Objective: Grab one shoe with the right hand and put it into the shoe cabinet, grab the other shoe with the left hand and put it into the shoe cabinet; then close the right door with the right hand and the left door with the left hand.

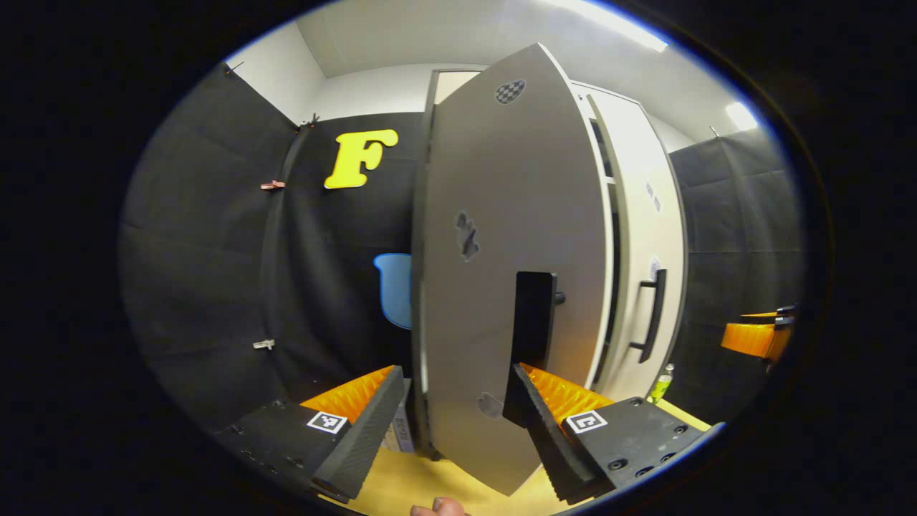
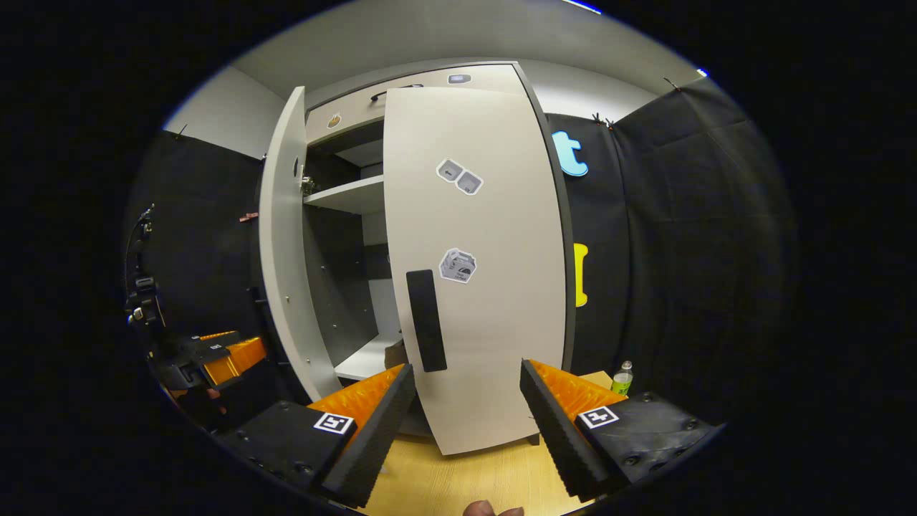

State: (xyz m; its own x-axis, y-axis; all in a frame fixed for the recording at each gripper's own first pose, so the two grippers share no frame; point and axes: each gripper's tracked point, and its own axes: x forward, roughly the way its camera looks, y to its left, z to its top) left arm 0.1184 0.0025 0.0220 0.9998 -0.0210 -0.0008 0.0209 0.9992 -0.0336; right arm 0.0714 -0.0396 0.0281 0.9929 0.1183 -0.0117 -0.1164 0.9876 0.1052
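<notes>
Two cabinet doors (image 2: pixel 476 265) (image 2: pixel 286 244), two handles (image 1: pixel 534 319) (image 1: pixel 652 315), one bottle (image 2: pixel 622 378).

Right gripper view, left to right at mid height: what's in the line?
Other gripper → open left door → cabinet shelf → right door's handle → right door → green bottle.

Around me the black cloth wall (image 1: pixel 215 236) hangs in padded panels, with a white upper wall (image 1: pixel 279 68) and pale ceiling (image 1: pixel 401 29) above it. A strip light (image 1: pixel 616 21) glows on the ceiling over the cabinet's top, a second lamp (image 1: pixel 741 115) to the cabinet's right. The wooden floor (image 2: pixel 458 480) runs under the cabinet's foot. Beside the cabinet's right lower corner stands a small green bottle (image 2: pixel 622 378). Left of the cabinet, clips (image 1: pixel 272 185) pin the cloth, and a blue chair (image 1: pixel 394 290) shows against it.
</notes>
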